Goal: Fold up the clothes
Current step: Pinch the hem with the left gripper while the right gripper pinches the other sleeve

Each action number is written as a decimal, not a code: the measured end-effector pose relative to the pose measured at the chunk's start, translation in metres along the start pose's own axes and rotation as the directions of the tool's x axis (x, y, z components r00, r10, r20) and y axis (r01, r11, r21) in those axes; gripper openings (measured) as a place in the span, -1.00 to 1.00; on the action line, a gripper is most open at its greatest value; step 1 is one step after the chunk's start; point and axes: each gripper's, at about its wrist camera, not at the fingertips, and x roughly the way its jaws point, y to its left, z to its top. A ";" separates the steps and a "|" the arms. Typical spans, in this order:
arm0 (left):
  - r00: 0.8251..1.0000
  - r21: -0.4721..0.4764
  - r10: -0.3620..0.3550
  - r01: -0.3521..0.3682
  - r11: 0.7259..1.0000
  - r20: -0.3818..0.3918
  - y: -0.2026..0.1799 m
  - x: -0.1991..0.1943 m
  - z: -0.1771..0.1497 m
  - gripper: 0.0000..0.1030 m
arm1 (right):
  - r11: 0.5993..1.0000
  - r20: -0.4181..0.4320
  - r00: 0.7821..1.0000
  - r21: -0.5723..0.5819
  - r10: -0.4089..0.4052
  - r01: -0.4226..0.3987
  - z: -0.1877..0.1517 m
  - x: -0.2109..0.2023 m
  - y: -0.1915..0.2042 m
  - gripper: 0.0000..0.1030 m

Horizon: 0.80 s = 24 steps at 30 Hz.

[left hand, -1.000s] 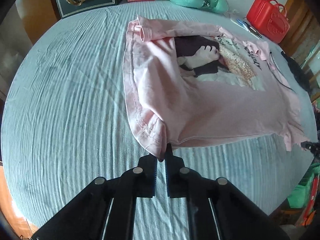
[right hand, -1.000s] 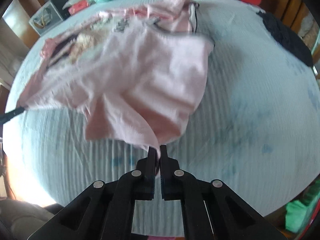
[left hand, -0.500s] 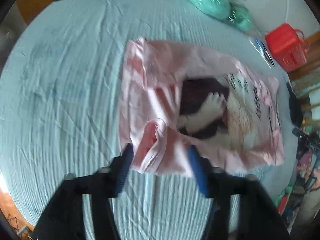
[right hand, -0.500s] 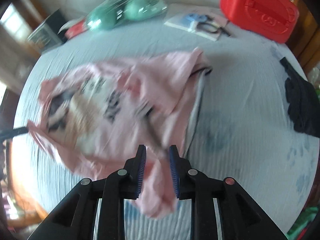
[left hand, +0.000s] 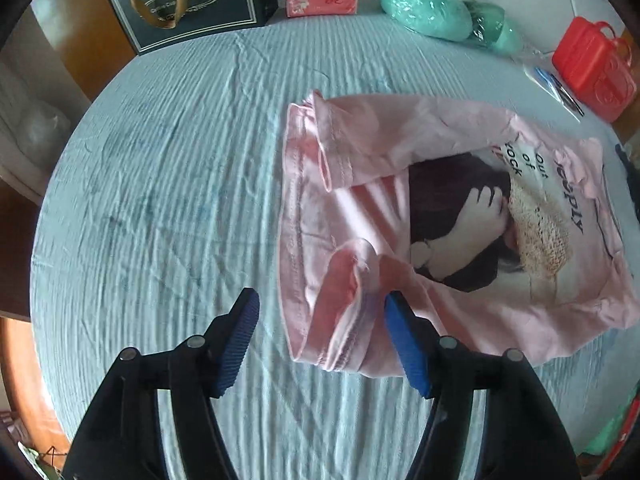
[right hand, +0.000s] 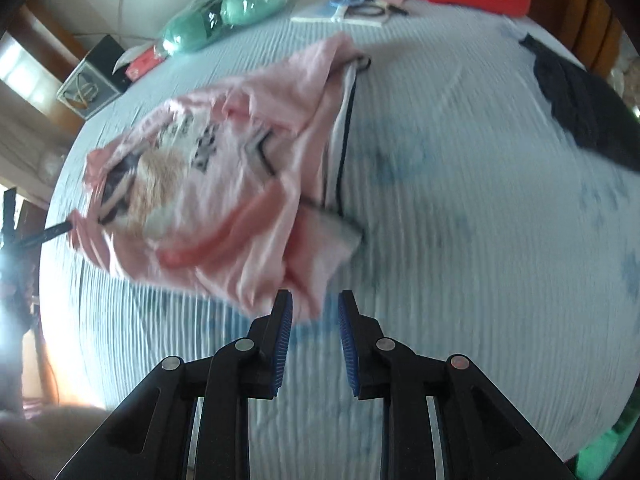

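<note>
Left claw (left hand: 320,316) stood with its jaws well apart, gripping nothing, over the lower left corner of the pink T-shirt (left hand: 440,184); a rumpled hem fold lay between the blue pads (left hand: 404,344), brushing the right one. On the pale blue bed (left hand: 160,184) the shirt ran from lower centre toward the right edge, print up. Right claw (right hand: 315,308), its jaws opening, hovered at the garment's (right hand: 240,184) nearest corner, cloth just above its tips, unpinched. Both claws seemed equally near.
</note>
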 end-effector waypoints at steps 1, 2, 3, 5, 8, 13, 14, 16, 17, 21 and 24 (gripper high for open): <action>1.000 0.009 -0.010 0.010 1.000 -0.001 -0.003 0.004 -0.003 0.25 | 1.000 0.001 1.000 -0.009 -0.006 0.006 -0.005 0.002 0.004 -0.21; 1.000 0.017 -0.014 0.014 1.000 -0.008 -0.005 0.009 -0.005 0.25 | 1.000 0.006 1.000 -0.022 -0.017 0.017 -0.006 0.005 0.008 -0.17; 1.000 0.024 -0.017 0.017 1.000 -0.016 -0.006 0.013 -0.007 0.15 | 0.999 0.010 1.000 -0.038 -0.024 0.024 -0.005 0.009 0.012 -0.13; 1.000 0.029 -0.010 0.011 1.000 -0.028 -0.007 0.017 -0.007 -0.55 | 0.996 0.000 0.999 -0.086 -0.037 0.037 -0.002 0.021 0.023 -0.18; 0.999 0.036 0.031 -0.029 0.999 -0.038 -0.003 0.020 -0.004 -0.71 | 0.981 -0.016 0.986 -0.107 -0.165 0.162 0.017 0.031 0.022 -0.93; 0.997 0.000 -0.017 0.017 1.000 -0.079 0.010 0.021 -0.004 -0.70 | 0.976 -0.042 0.976 0.027 -0.215 0.217 0.040 0.011 -0.014 -0.24; 0.996 -0.004 -0.023 0.023 1.000 -0.081 0.012 0.018 -0.004 -0.65 | 0.980 -0.029 0.980 0.020 -0.198 0.199 0.041 0.004 -0.010 -0.24; 0.997 -0.007 -0.027 0.027 1.000 -0.070 0.013 0.011 -0.005 -0.44 | 0.990 0.005 0.990 0.001 -0.144 0.144 0.045 -0.009 0.002 -0.24; 0.998 -0.004 -0.024 0.024 1.000 -0.055 0.014 0.007 -0.004 -0.27 | 0.994 0.026 0.994 -0.009 -0.110 0.110 0.048 -0.014 0.009 -0.24; 1.000 0.013 -0.030 0.029 0.999 0.010 0.010 -0.008 0.002 0.21 | 0.999 0.058 0.997 0.012 -0.048 0.048 0.071 -0.011 0.025 -0.24; 0.999 0.016 -0.038 0.037 0.999 0.025 0.007 -0.006 0.005 0.24 | 0.998 0.020 0.998 0.004 -0.065 0.065 0.084 0.013 0.027 -0.24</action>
